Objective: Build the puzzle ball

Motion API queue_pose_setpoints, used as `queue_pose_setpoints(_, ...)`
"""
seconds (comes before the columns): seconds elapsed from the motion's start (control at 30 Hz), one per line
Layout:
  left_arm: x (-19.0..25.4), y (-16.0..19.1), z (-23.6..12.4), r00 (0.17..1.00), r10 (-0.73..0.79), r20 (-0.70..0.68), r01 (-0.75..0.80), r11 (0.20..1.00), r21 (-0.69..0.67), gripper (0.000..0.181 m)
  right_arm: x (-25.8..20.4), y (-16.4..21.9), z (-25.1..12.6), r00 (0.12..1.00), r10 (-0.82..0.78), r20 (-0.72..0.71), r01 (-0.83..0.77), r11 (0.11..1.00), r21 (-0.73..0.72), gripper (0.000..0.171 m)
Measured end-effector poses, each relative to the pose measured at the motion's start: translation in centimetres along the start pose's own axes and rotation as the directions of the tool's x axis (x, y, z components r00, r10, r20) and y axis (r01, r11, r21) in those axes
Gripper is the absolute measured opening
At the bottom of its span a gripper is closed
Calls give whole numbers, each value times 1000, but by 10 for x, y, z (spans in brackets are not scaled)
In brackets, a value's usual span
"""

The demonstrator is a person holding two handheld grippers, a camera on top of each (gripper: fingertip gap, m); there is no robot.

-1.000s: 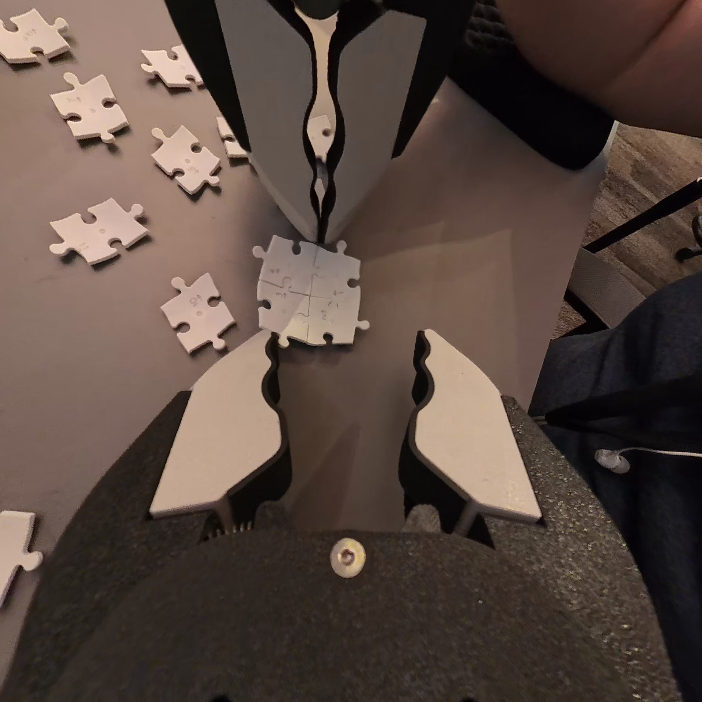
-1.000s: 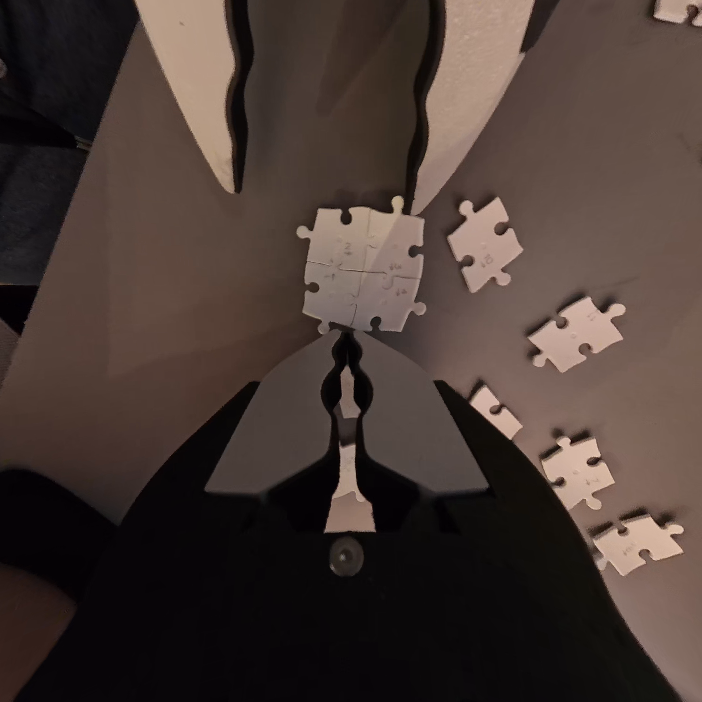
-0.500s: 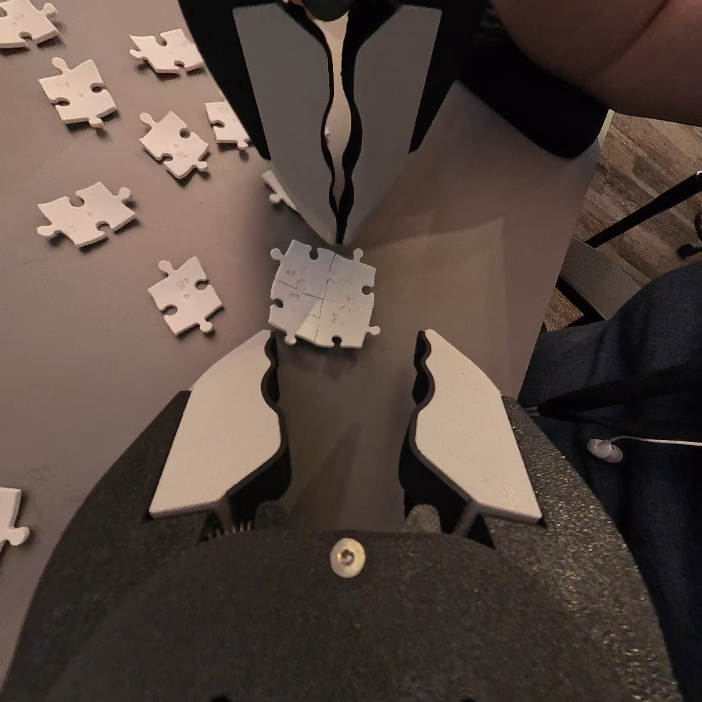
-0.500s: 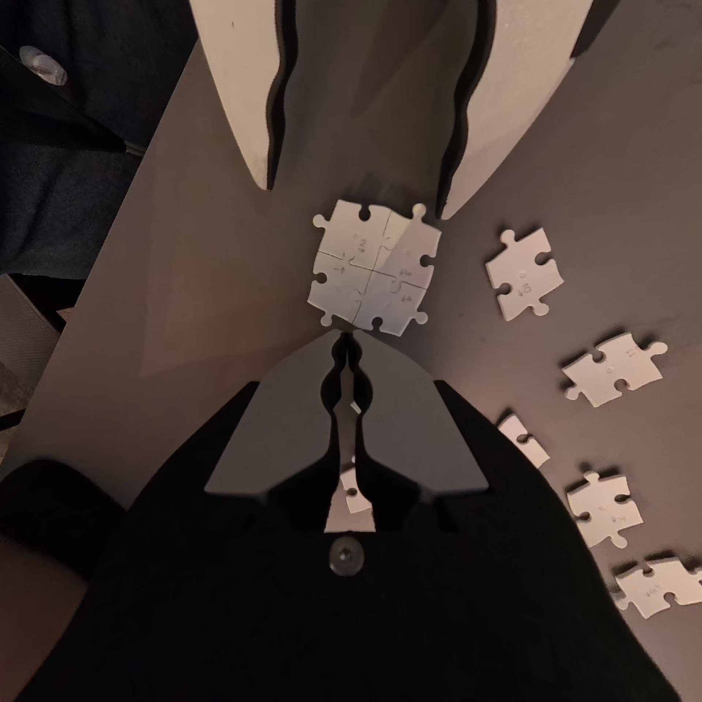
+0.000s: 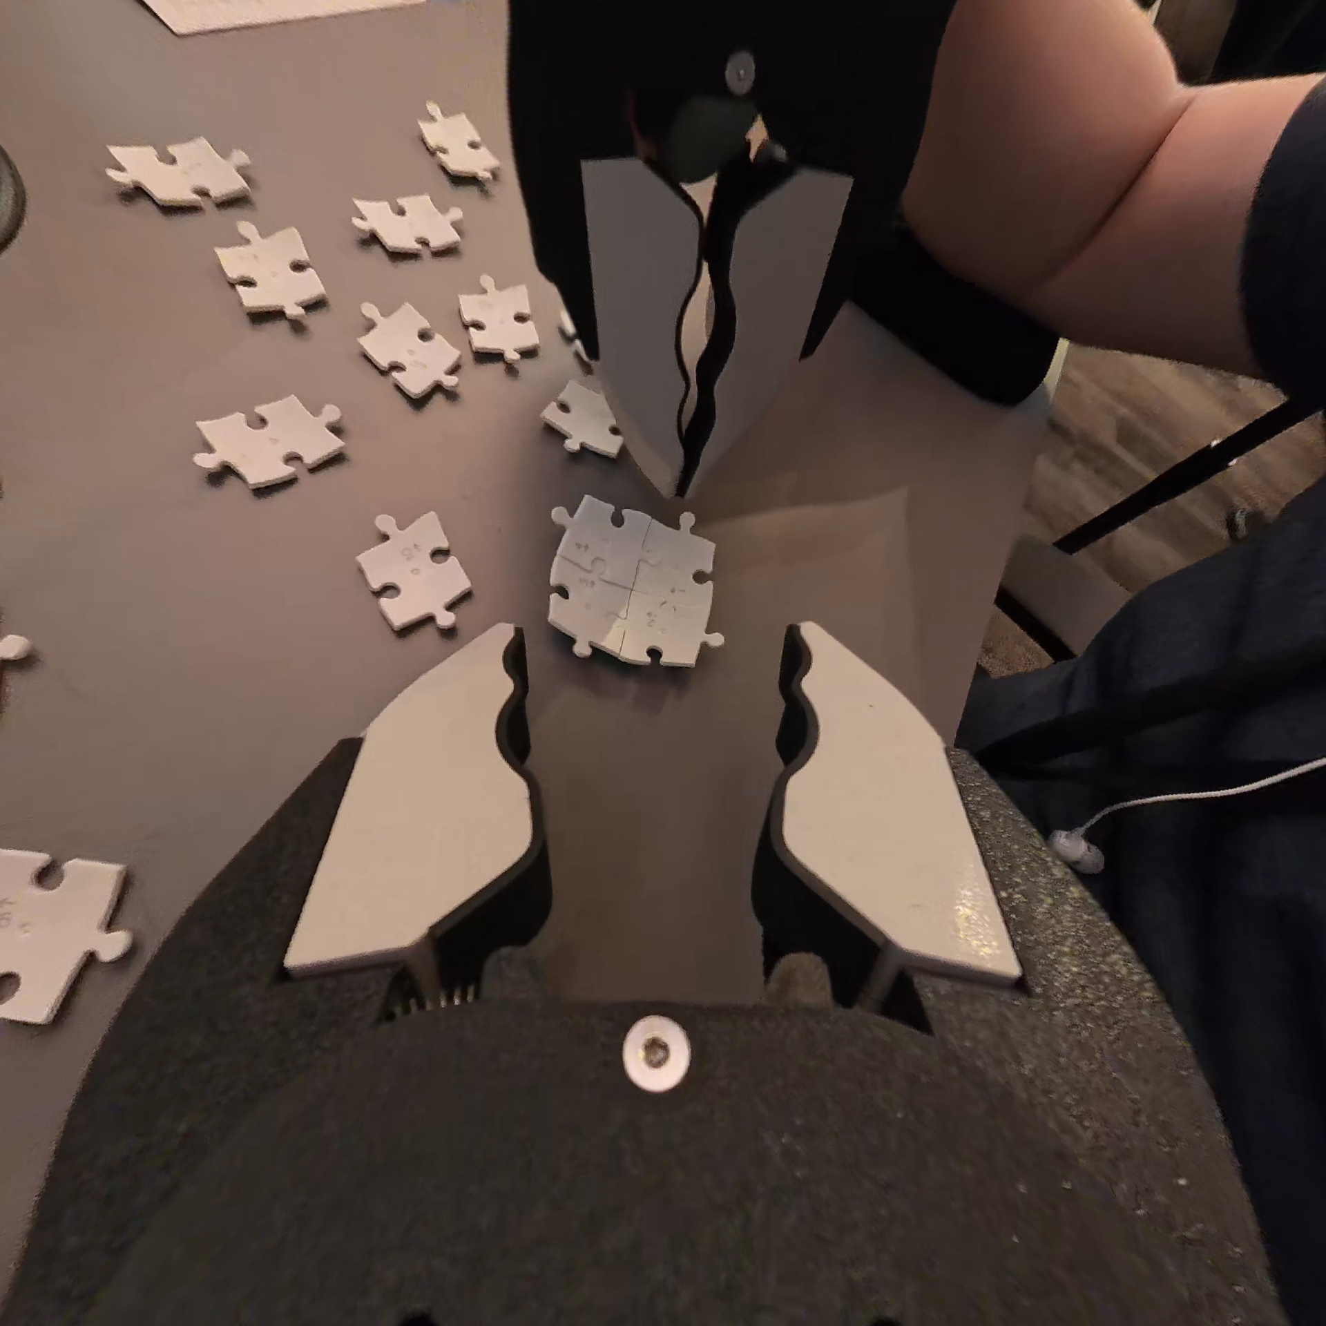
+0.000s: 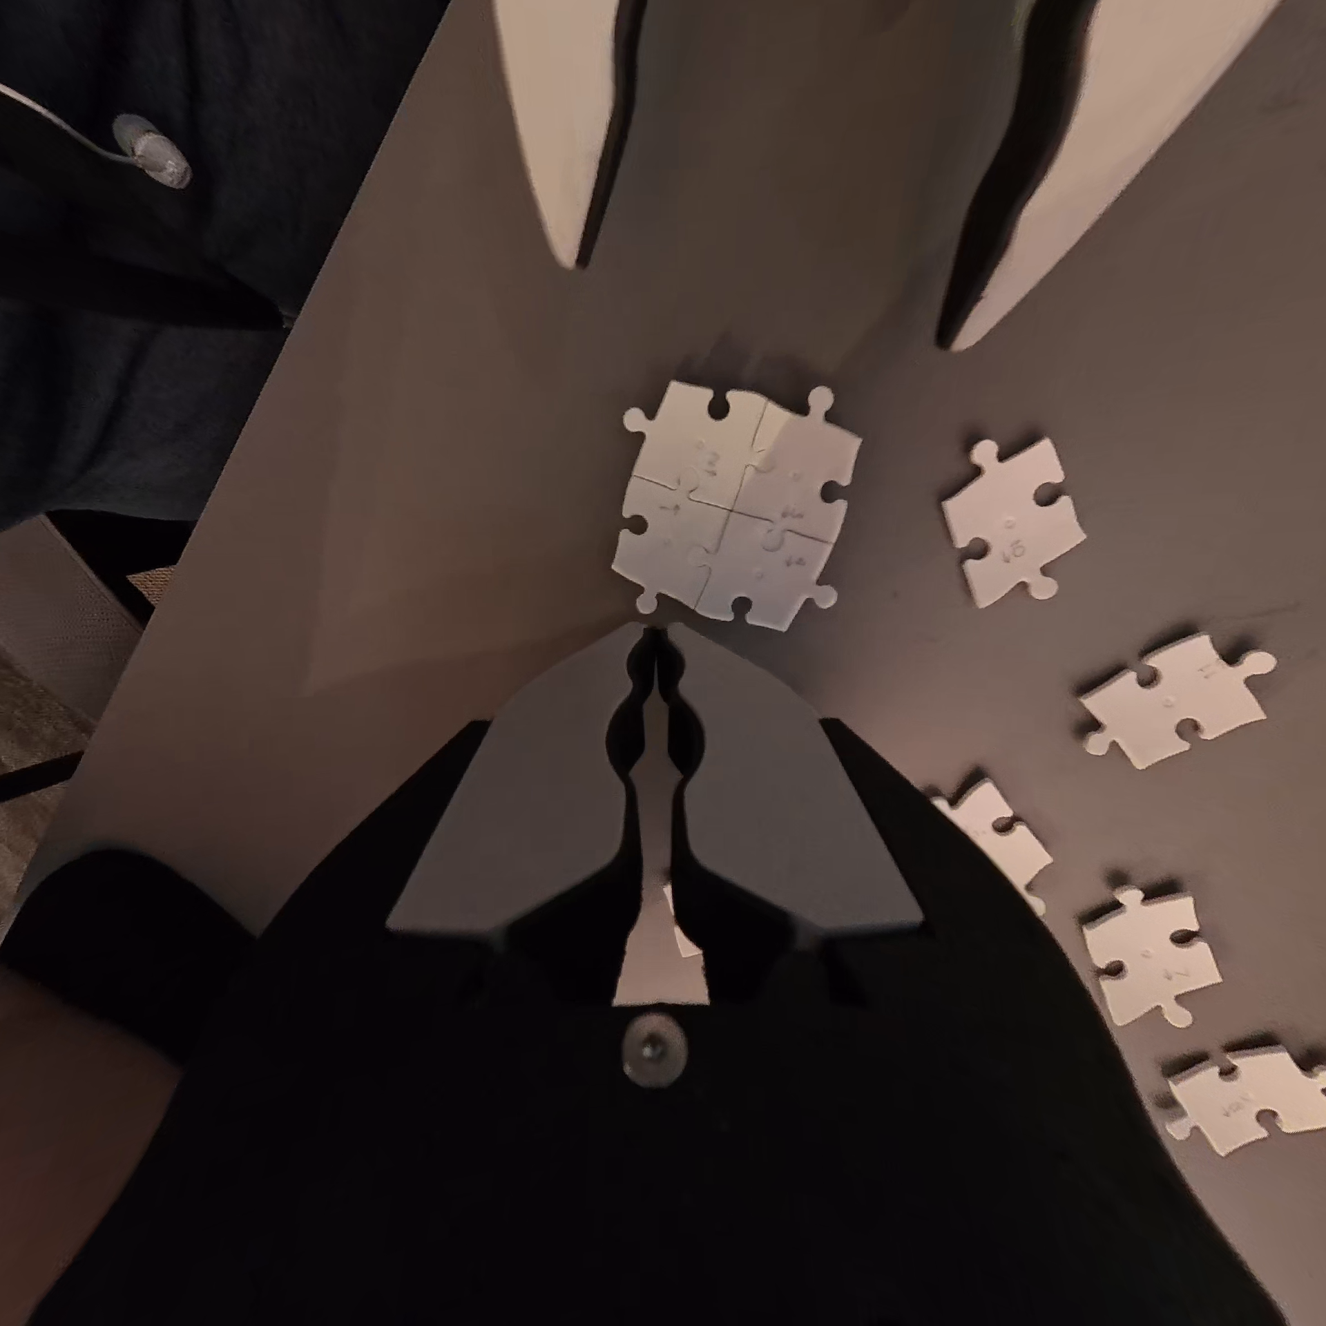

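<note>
A curved white block of four joined puzzle pieces lies on the grey table near its edge; it also shows in the right wrist view. My left gripper is open and empty, its fingers just short of the block's near edge, one to each side. It shows at the top of the right wrist view. My right gripper is shut and empty, its tip at the block's opposite edge by a corner knob. It also shows in the left wrist view.
Several loose white pieces lie left of the block, the nearest close beside it. The table edge runs just right of the block, with a person's dark clothing beyond. A white sheet lies at the far edge. My right fingertips sit around 8 cm from my left ones.
My left gripper has drawn back a little from the block, still open. The right gripper stays shut at the block's far edge. More loose pieces have come into view.
</note>
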State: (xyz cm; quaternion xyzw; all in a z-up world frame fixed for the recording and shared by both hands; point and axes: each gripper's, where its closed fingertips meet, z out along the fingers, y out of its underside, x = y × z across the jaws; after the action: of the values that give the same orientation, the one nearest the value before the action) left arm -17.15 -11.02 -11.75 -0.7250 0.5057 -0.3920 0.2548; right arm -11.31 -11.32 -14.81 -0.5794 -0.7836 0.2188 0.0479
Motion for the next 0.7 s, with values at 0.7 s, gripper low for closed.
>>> queue_pose_setpoints(0.7,-103,-156,-64,961,-135,243,-16,847,531,79,31,-22,-32,987,19,-157,25,963,269,1)
